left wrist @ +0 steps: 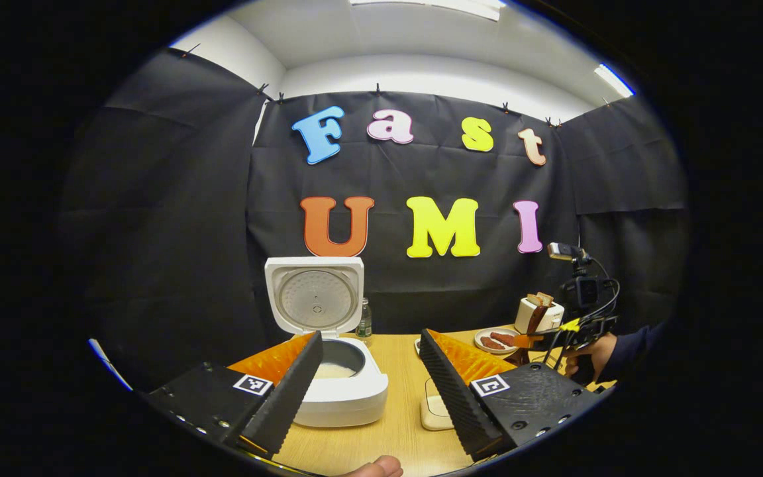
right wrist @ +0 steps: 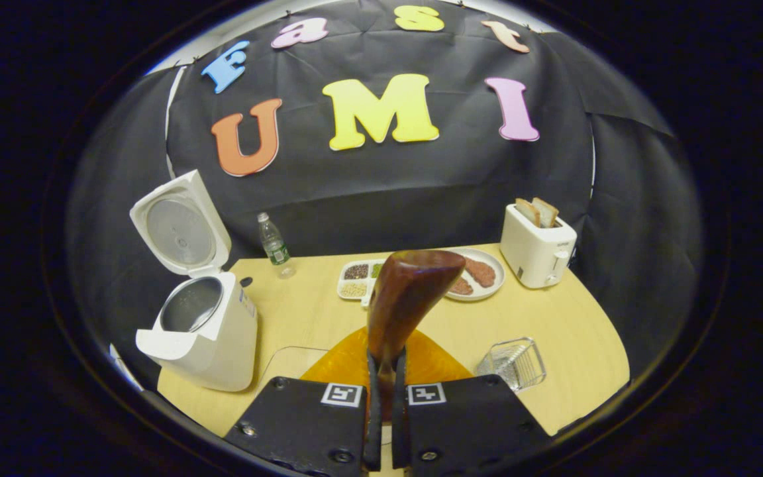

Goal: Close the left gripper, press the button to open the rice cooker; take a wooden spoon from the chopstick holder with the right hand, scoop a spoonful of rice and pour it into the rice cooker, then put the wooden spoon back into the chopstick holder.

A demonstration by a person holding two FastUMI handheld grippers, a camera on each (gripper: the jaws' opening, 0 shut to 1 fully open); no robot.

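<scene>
Right claw (right wrist: 385, 424) clamped on the wooden spoon (right wrist: 408, 298), handle pinched between both fingers, bowl raised above the counter (right wrist: 554, 318). Left claw (left wrist: 368, 391) spread wide, empty, near the rice cooker (right wrist: 199, 331), lid already up. Step in hand, probably: scooping rice. Best done with the bowl kept level, grip firm, dipped into the divided tray (right wrist: 358, 278) beside the plate (right wrist: 487, 285). Which compartment holds rice: hard to tell. Wire holder (right wrist: 514, 363) nearby, for the return.
</scene>
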